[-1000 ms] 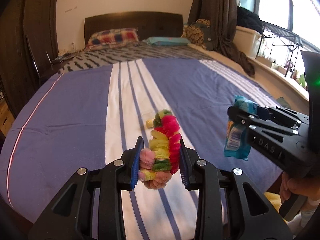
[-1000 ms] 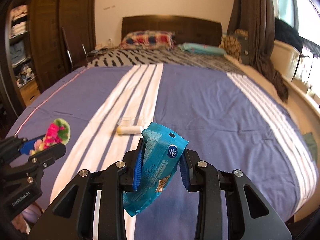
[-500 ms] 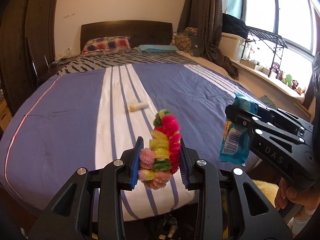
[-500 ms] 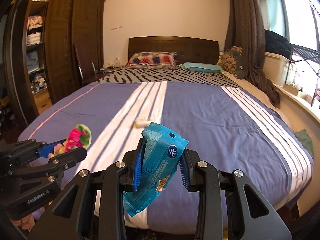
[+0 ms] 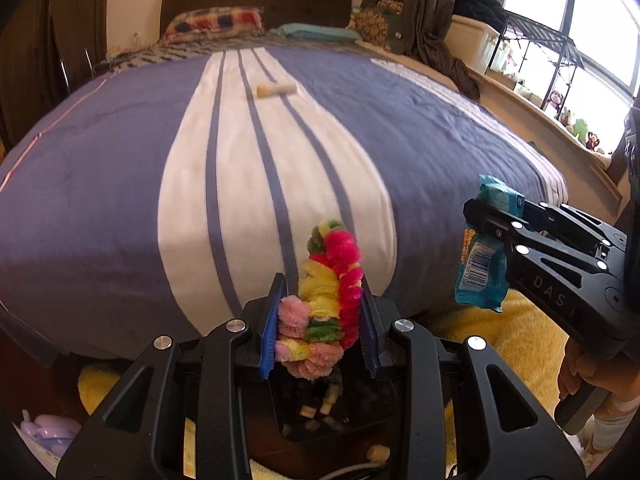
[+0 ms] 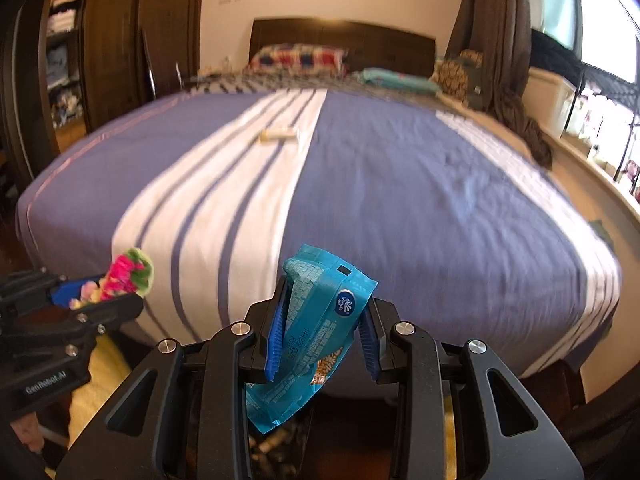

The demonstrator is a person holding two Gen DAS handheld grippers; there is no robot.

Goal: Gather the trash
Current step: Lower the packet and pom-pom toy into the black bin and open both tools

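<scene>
Right wrist view: we are clamping a blue snack wrapper in the right gripper, while the left gripper, marked "GenRobot.AI", is pinching a fuzzy multicolored garland beyond the bed foot.

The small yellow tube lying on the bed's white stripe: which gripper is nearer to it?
Neither clearly. The left gripper and the right gripper are both back past the bed's foot, far from the yellow tube.

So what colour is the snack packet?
The snack packet is bright blue, with a white barcode on its back. Right wrist view shows it best.
</scene>
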